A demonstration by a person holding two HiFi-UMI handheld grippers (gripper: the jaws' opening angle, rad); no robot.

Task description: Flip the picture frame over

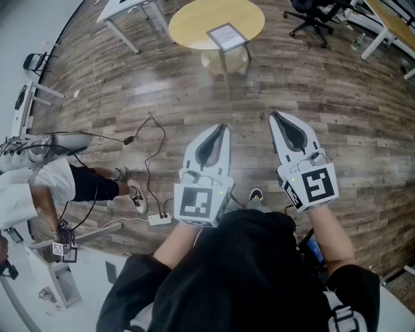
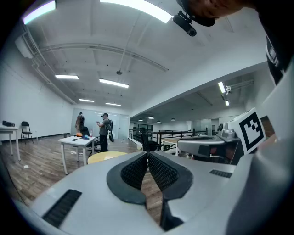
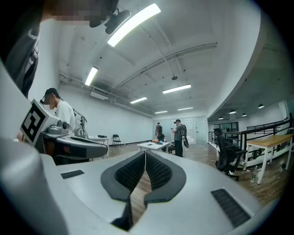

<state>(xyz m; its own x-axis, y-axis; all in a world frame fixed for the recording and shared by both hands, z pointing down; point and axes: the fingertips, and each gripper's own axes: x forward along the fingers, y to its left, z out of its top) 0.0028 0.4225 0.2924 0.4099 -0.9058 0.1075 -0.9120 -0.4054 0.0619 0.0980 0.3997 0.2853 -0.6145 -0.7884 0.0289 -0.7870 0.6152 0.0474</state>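
Observation:
A grey-rimmed picture frame (image 1: 227, 36) lies flat on a small round wooden table (image 1: 194, 19) at the far middle of the head view. Well short of that table, over the wood floor, my left gripper (image 1: 224, 126) and right gripper (image 1: 273, 114) are held side by side, level, pointing toward it. Both are shut, tips together, with nothing between the pads. In the left gripper view the left gripper (image 2: 147, 152) has the yellow table top (image 2: 104, 156) low behind its jaws. The right gripper (image 3: 145, 153) faces the open room; the frame does not show there.
A white table (image 1: 130, 8) stands at the back left, a black office chair (image 1: 314, 16) and a wooden desk (image 1: 389, 19) at the back right. Cables and a power strip (image 1: 159, 219) lie on the floor to my left. A person (image 1: 52, 185) sits at left; two people (image 3: 178, 136) stand far off.

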